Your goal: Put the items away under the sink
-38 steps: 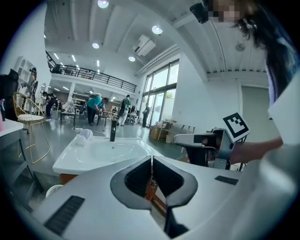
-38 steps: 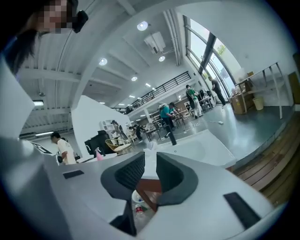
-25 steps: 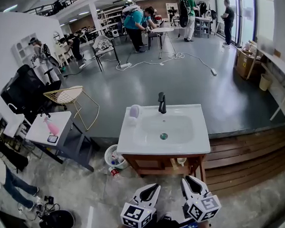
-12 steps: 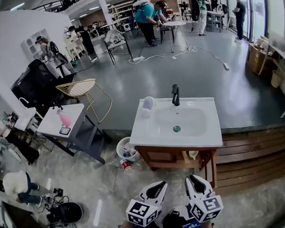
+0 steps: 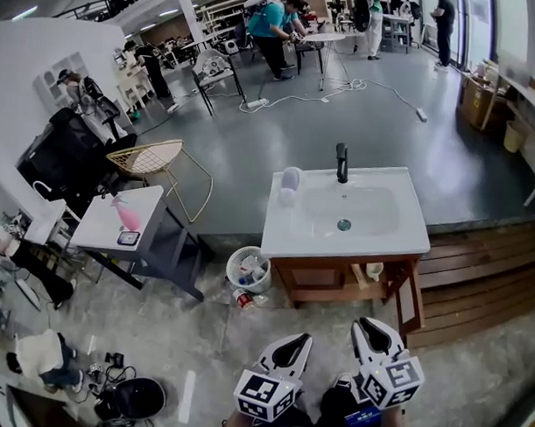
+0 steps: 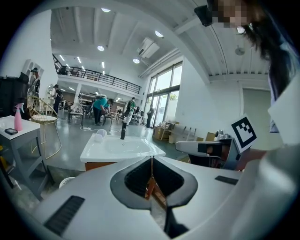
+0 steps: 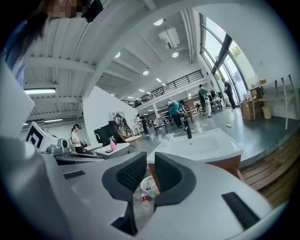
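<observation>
A white sink (image 5: 407,235) with a black faucet (image 5: 341,163) tops a wooden cabinet (image 5: 322,278); a pale roll-shaped item (image 5: 289,184) lies at its left rim. A white cup (image 5: 373,271) sits on the shelf under the sink. Left of the cabinet a white basket (image 5: 249,269) holds small items, with a can (image 5: 241,298) on the floor beside it. Both grippers hang low, well short of the sink, holding nothing. My left gripper (image 5: 289,351) (image 6: 151,161) has its tips touching. My right gripper (image 5: 371,336) (image 7: 150,168) shows a narrow gap.
A white side table (image 5: 96,233) at the left carries a pink spray bottle (image 5: 125,214) and a small dark device (image 5: 127,238). A wire chair (image 5: 151,165) stands behind it. Wooden decking (image 5: 484,277) lies right of the sink. Bags and cables (image 5: 125,396) litter the floor at the lower left. People work far back.
The sink and side table have slid to the right in the head view, and more of the left floor shows. Both grippers keep their place and pose at the bottom.
</observation>
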